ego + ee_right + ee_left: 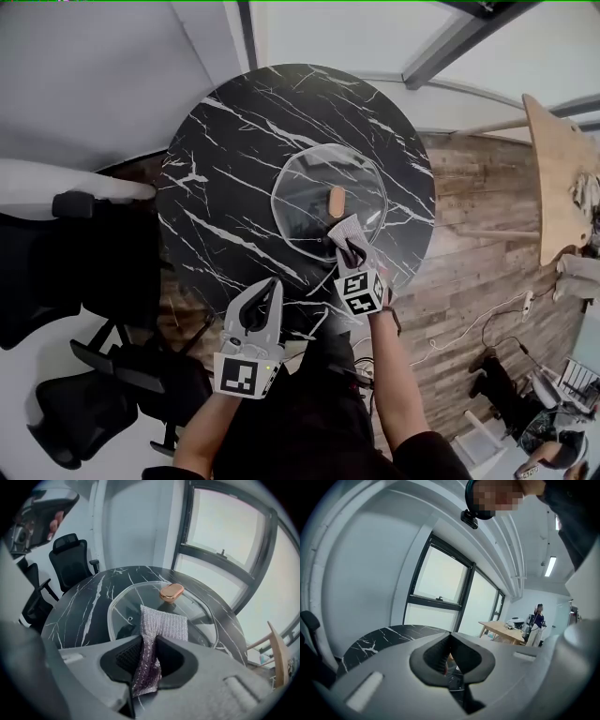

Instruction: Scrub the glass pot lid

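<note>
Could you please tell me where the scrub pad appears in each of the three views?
Head view: just below centre, pad in the right gripper, over the lid's near edge.
Left gripper view: not in it.
Right gripper view: centre, pad clamped between the jaws, lid behind it.
Shared landmark: the black marble table, also at lower left in the left gripper view.

- This reads as an office, likely a meeting corner.
- Black swivel office chairs (pixel 56 412) on wheeled bases stand at 8 o'clock of the round black marble surface (pixel 234 159).
- A wood-plank floor (pixel 478 216) lies at 3 o'clock, with a loose cable (pixel 469 328) trailing over it.
- Tall dark-framed windows (pixel 440 573) fill one wall.
- At 3 o'clock in the left gripper view, a person (pixel 536 625) stands by a long wooden table (pixel 504 629) under a ceiling strip light (pixel 550 566).
</note>
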The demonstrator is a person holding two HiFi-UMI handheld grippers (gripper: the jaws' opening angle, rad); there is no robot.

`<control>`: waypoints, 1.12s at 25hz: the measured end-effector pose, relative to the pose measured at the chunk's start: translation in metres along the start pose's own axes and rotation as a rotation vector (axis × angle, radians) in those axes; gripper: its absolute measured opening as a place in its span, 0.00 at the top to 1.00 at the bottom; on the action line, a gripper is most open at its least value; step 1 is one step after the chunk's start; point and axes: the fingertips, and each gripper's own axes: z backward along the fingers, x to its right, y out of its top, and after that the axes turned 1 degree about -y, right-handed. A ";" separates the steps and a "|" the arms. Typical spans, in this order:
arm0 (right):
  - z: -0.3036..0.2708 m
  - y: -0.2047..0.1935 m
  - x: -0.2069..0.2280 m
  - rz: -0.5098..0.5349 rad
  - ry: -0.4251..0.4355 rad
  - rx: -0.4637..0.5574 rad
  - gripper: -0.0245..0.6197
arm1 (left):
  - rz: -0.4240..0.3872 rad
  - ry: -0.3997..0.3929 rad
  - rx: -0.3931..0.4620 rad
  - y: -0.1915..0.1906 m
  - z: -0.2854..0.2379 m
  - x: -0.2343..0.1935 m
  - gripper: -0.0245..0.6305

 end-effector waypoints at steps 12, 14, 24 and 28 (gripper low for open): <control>-0.009 0.019 -0.059 0.005 0.033 0.012 0.84 | -0.002 -0.003 0.000 -0.005 0.031 -0.007 0.96; -0.010 0.020 -0.065 0.005 0.037 0.017 0.84 | -0.002 0.001 0.009 -0.004 0.034 -0.009 0.96; -0.016 0.023 -0.110 0.107 0.154 -0.010 0.84 | 0.003 0.020 0.023 0.000 0.044 -0.021 0.96; -0.002 0.027 -0.134 0.117 0.347 -0.037 0.84 | 0.015 0.030 0.054 0.011 0.046 -0.026 0.96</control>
